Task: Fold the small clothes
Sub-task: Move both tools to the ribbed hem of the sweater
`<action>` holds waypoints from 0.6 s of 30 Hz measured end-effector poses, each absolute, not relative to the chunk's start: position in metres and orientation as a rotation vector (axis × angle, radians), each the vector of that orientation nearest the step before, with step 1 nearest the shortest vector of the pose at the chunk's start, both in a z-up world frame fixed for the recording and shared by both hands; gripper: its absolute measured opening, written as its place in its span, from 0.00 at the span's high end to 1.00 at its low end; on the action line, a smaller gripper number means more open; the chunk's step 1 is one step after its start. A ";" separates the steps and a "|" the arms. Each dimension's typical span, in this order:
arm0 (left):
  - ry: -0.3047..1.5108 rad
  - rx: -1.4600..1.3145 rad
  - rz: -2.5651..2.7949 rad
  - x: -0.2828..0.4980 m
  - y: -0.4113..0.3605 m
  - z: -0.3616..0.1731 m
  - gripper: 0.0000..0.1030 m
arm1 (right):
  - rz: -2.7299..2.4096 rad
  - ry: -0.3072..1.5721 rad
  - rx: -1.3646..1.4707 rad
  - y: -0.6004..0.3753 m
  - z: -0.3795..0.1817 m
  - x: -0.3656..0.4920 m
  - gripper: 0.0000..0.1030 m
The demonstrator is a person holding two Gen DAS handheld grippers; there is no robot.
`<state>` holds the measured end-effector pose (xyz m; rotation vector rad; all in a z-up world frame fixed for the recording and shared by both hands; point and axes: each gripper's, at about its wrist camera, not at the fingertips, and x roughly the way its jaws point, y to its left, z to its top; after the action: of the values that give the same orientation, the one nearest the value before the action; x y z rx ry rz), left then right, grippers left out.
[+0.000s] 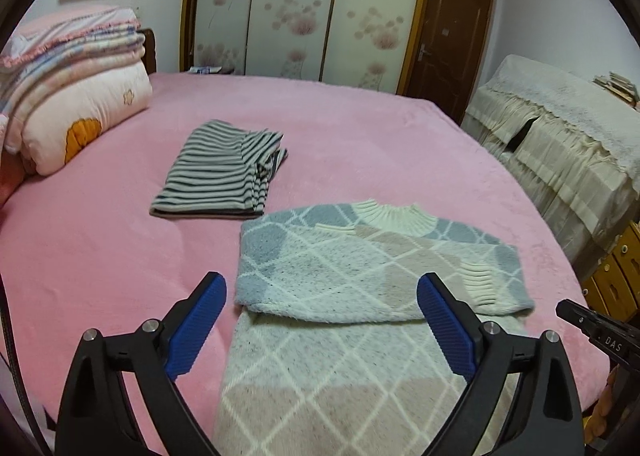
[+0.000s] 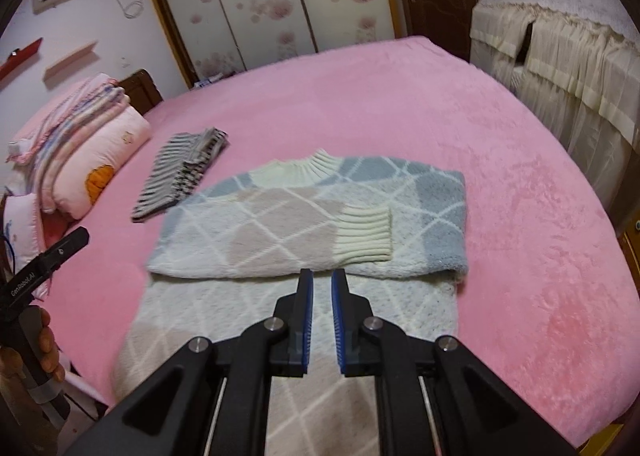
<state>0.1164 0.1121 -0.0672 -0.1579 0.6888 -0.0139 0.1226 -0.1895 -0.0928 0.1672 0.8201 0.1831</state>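
Left gripper (image 1: 320, 290) fingers spread wide and empty above the sweater (image 1: 360, 268); right gripper (image 2: 321, 276) fingers nearly closed, holding nothing.

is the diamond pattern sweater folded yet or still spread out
Partly folded. The diamond pattern sweater has both sleeves laid across its chest, one ribbed cuff on top, while its lower body still lies flat on the pink bed.

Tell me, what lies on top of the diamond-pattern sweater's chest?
Both sleeves are folded across the sweater; one ribbed cuff lies uppermost. The chest beneath them is covered, and the second cuff mostly.
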 end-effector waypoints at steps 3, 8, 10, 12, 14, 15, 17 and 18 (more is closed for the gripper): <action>0.653 -0.165 -0.021 0.096 0.111 -0.049 0.04 | 0.202 0.781 0.165 -0.186 -0.076 0.104 0.91; 0.587 -0.205 -0.038 0.066 0.113 -0.025 0.01 | 0.216 0.733 0.170 -0.184 -0.055 0.077 0.82; 0.559 -0.209 -0.043 0.052 0.113 -0.015 0.01 | 0.214 0.706 0.172 -0.185 -0.046 0.066 0.80; 0.540 -0.206 -0.051 0.040 0.112 -0.007 0.01 | 0.215 0.689 0.172 -0.186 -0.038 0.055 0.80; 0.530 -0.201 -0.055 0.030 0.111 -0.003 0.01 | 0.219 0.676 0.176 -0.187 -0.033 0.046 0.80; 0.530 -0.196 -0.061 0.024 0.111 -0.001 0.01 | 0.220 0.669 0.172 -0.187 -0.030 0.041 0.80; 0.536 -0.191 -0.072 0.014 0.112 0.000 0.01 | 0.220 0.657 0.161 -0.187 -0.027 0.031 0.80; 0.541 -0.190 -0.072 0.010 0.113 -0.001 0.01 | 0.221 0.651 0.157 -0.187 -0.026 0.025 0.80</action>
<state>0.0103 0.1132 -0.0011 -0.1902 0.5408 -0.0725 0.0254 -0.1868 -0.0258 0.1568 0.6507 0.2207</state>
